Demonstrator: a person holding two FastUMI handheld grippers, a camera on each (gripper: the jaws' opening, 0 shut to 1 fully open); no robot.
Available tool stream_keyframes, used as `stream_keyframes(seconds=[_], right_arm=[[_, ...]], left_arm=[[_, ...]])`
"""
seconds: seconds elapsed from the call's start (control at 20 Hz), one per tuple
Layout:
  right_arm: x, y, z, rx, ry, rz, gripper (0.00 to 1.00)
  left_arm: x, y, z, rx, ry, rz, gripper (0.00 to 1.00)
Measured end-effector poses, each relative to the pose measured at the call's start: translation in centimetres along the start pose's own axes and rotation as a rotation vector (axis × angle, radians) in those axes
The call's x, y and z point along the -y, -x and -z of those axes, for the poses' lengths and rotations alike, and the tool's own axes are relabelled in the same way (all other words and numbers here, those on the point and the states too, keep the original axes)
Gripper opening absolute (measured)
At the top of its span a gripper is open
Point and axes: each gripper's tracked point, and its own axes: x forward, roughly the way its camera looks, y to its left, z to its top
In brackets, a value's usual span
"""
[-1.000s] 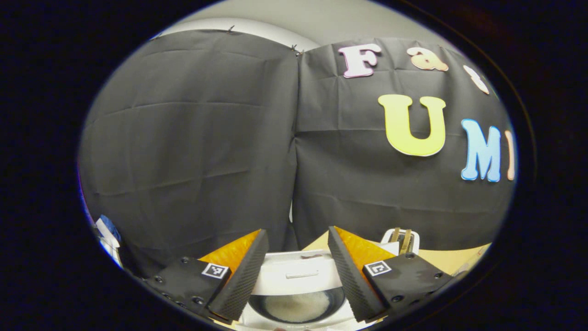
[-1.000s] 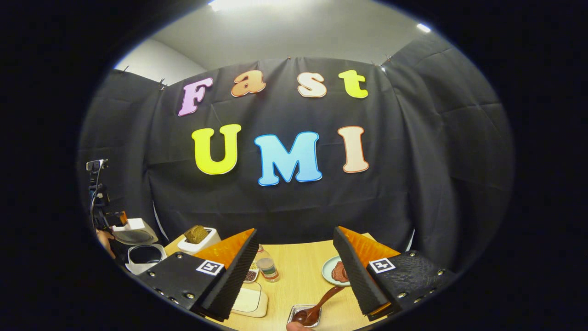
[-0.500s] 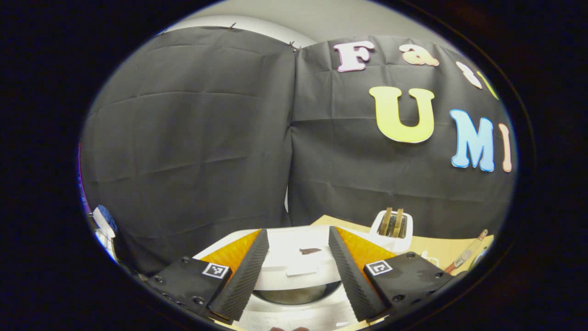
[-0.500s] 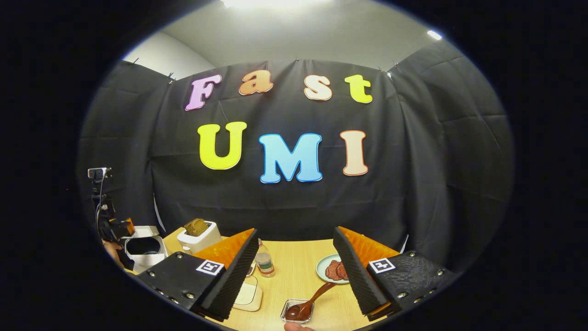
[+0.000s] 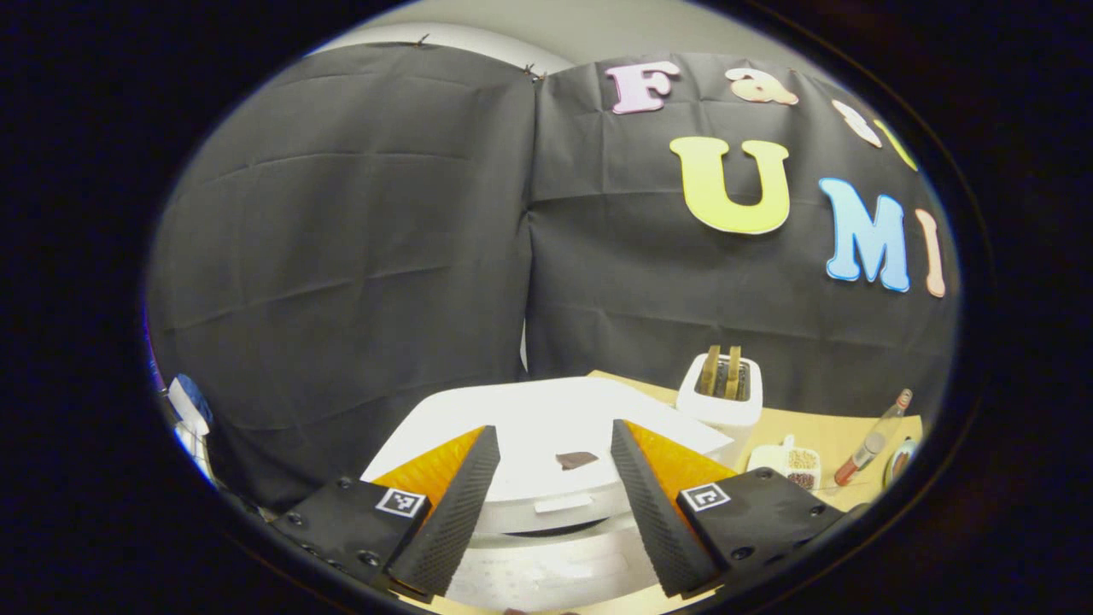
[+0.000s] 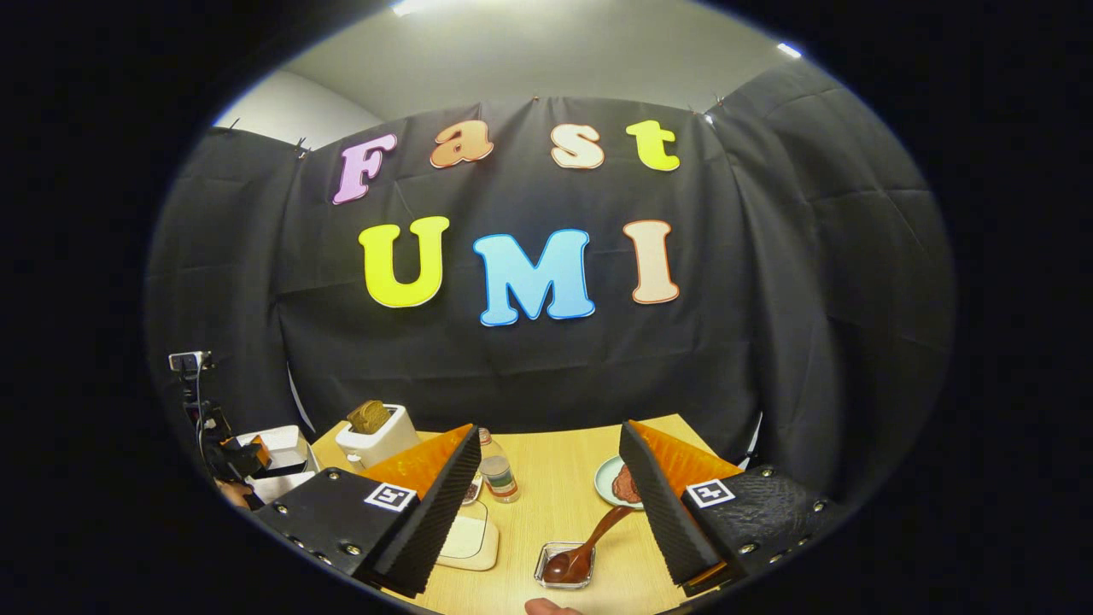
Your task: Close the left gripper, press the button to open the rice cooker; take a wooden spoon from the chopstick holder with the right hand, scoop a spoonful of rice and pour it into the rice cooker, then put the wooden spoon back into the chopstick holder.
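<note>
Your left gripper (image 5: 546,504) and right gripper (image 6: 551,504) each have wedge-shaped fingers with ribbed inner faces, screwed mounting plates and small square black-and-white marker tags

Glossy wooden spoon (image 6: 574,559), smooth white plastic rice cooker (image 5: 546,431), matt wood table (image 6: 555,500)

The left gripper (image 5: 546,504) has its fingers spread wide, nothing between them — one finger (image 5: 448,512) at 7 o'clock, the other at 5 o'clock. The right gripper (image 6: 551,512) is likewise parted and holds nothing; a fingertip of the person's hand (image 6: 546,606) peeks in at 6 o'clock.
</note>
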Motion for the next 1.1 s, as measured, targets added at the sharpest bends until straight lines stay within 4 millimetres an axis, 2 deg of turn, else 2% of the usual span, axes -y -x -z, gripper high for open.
stream_keyframes(seconds=[0.05, 0.1, 0.2, 0.45, 0.7, 0.85, 0.9, 1.1], right_arm=[[-0.2, -0.1, 0.1, -0.006, 0.002, -0.003, 0.99], [-0.3, -0.2, 0.1, -0.011, 0.008, -0.008, 0.99], [-0.5, -0.5, 0.2, -0.018, 0.025, -0.016, 0.99], [-1.2, -1.2, 0.4, -0.031, 0.018, -0.036, 0.99], [-1.4, -1.4, 1.0, -0.046, 0.018, -0.034, 0.99], [-1.3, -1.4, 1.2, -0.049, 0.014, -0.022, 0.99], [-1.1, -1.4, 1.2, -0.046, 0.01, -0.014, 0.99], [-1.0, -1.0, 2.7, -0.075, -0.028, 0.014, 0.99]], left_arm=[[0.1, 0.0, 0.0, 0.005, -0.005, 0.004, 0.88], [0.1, 0.0, 0.0, 0.007, -0.009, 0.008, 0.93], [0.1, -0.2, 0.5, -0.012, -0.012, 0.013, 0.93], [0.5, -0.5, 3.7, -0.105, -0.023, 0.018, 0.93], [0.4, -0.3, 3.7, -0.086, -0.034, 0.021, 0.93], [0.5, -0.6, 4.8, -0.109, -0.035, 0.021, 0.93], [0.6, -0.7, 4.7, -0.099, -0.044, 0.023, 0.93], [0.5, -0.7, 5.0, -0.136, -0.024, 0.03, 0.94]])
